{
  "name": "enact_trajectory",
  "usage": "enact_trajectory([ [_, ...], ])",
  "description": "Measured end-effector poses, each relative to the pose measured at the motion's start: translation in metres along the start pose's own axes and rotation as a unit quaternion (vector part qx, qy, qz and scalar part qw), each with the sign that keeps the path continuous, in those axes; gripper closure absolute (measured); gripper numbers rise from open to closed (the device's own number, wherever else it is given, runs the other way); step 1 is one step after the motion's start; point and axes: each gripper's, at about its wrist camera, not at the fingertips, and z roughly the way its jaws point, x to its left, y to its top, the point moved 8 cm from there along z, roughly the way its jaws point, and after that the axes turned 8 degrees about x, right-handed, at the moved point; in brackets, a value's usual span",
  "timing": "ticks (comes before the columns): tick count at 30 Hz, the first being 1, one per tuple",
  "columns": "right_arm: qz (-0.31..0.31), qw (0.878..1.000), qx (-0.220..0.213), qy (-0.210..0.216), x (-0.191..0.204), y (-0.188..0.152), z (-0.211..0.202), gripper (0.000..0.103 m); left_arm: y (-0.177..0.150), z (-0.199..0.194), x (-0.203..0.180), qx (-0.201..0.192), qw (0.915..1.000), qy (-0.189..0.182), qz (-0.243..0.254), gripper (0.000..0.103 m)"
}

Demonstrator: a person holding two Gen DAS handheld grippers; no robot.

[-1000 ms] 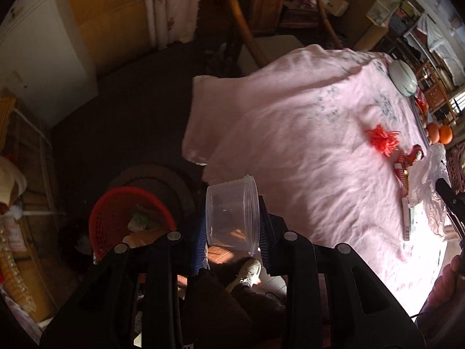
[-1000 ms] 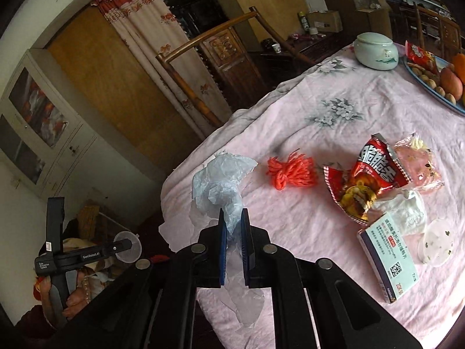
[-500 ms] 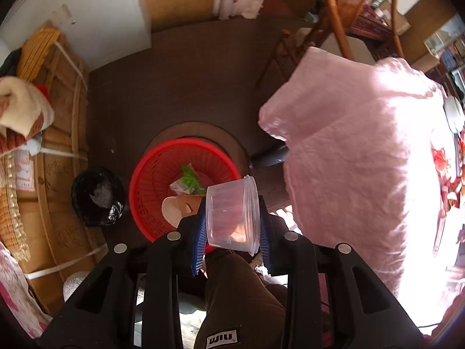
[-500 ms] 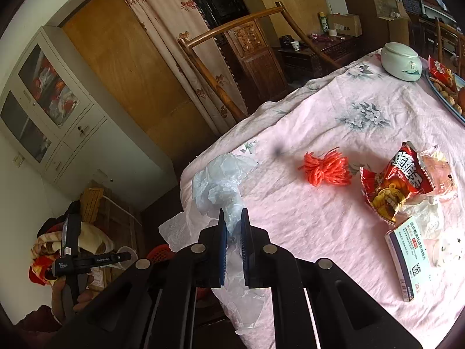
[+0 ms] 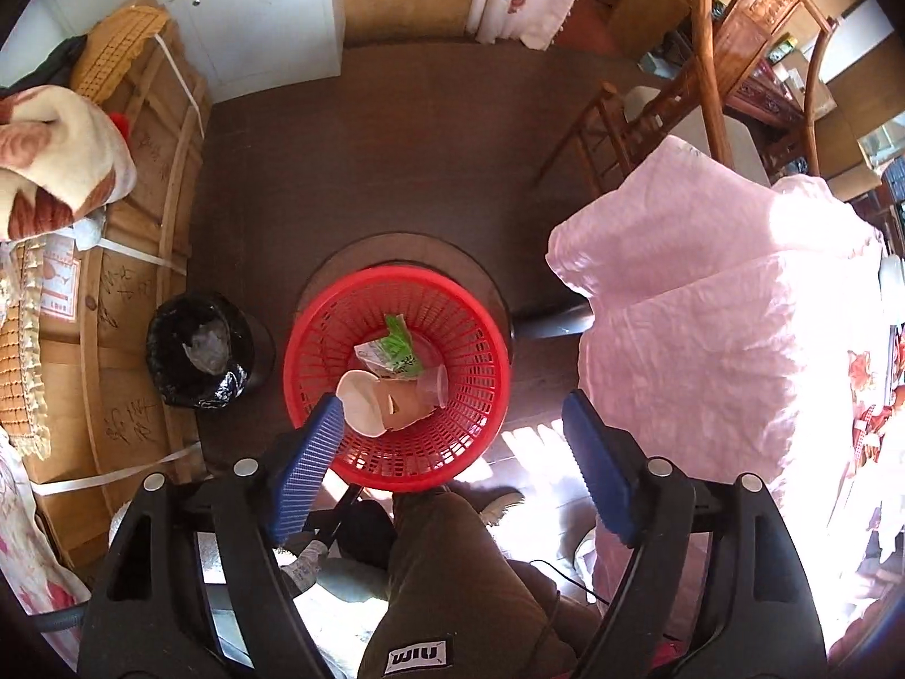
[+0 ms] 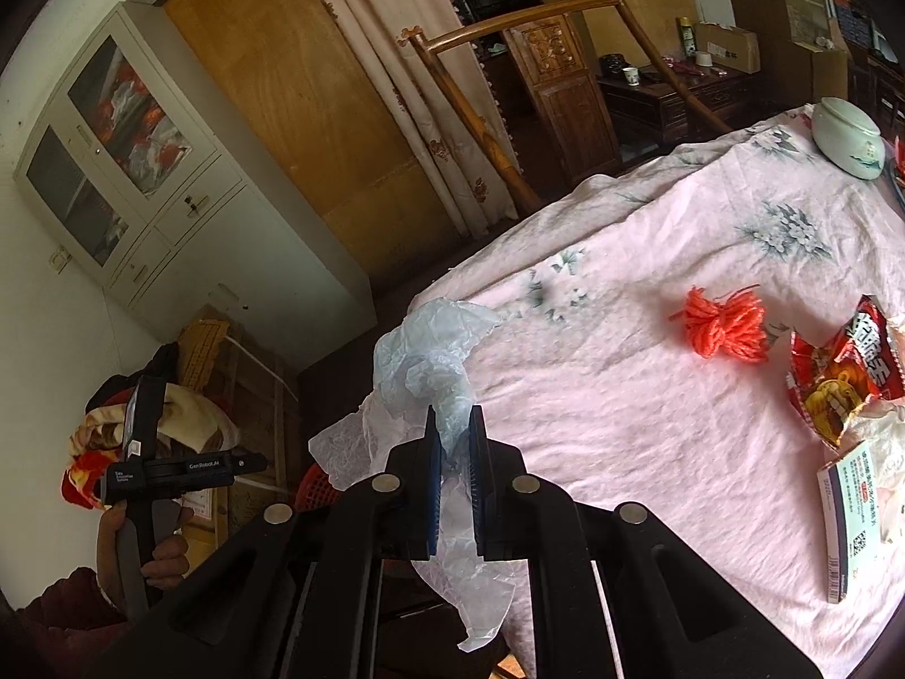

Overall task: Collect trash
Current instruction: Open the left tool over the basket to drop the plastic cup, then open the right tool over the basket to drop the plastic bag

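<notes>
right gripper (image 6: 452,452) clamps thin plastic bag (image 6: 430,356): light, limp, slippery; bunched neck grips best. left gripper (image 5: 447,452), jaws just opened, empty above red basket (image 5: 481,430).

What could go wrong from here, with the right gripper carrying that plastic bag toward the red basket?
The plastic bag is pinched only by a thin fold in the right gripper, and loose film trails below, so it could slip out or snag the pink tablecloth. The red basket is light and its rim is close to the left gripper, whose jaws have just opened; a knock might tip it.
</notes>
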Motion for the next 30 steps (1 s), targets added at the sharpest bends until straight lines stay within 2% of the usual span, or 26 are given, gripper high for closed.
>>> enact_trajectory([
  [7,-0.052,0.996,0.06,0.027,0.041,-0.007,0.042,0.093,-0.006,-0.008,0.026,-0.005,0.9995,0.004,-0.032,0.025],
  [14,-0.107,0.986,0.118,0.053,0.092,-0.018,0.093,0.092,-0.015,-0.019,0.063,-0.017,0.9978,0.021,-0.06,0.024],
  [20,-0.16,0.97,0.172,0.068,0.138,-0.028,0.145,0.092,-0.02,-0.026,0.094,-0.025,0.9955,0.026,-0.088,0.024],
  [25,-0.211,0.95,0.221,0.067,0.172,-0.047,0.203,0.092,-0.028,-0.03,0.118,-0.032,0.9929,0.03,-0.111,0.024],
  [27,-0.23,0.941,0.239,0.065,0.184,-0.055,0.223,0.082,-0.032,-0.033,0.127,-0.035,0.9916,0.031,-0.12,0.024],
  [28,-0.234,0.938,0.246,0.066,0.188,-0.059,0.232,0.073,-0.033,-0.034,0.131,-0.036,0.991,0.034,-0.124,0.024],
  [30,-0.241,0.935,0.252,0.066,0.195,-0.061,0.239,0.072,-0.036,-0.037,0.139,-0.04,0.9897,0.038,-0.132,0.024],
])
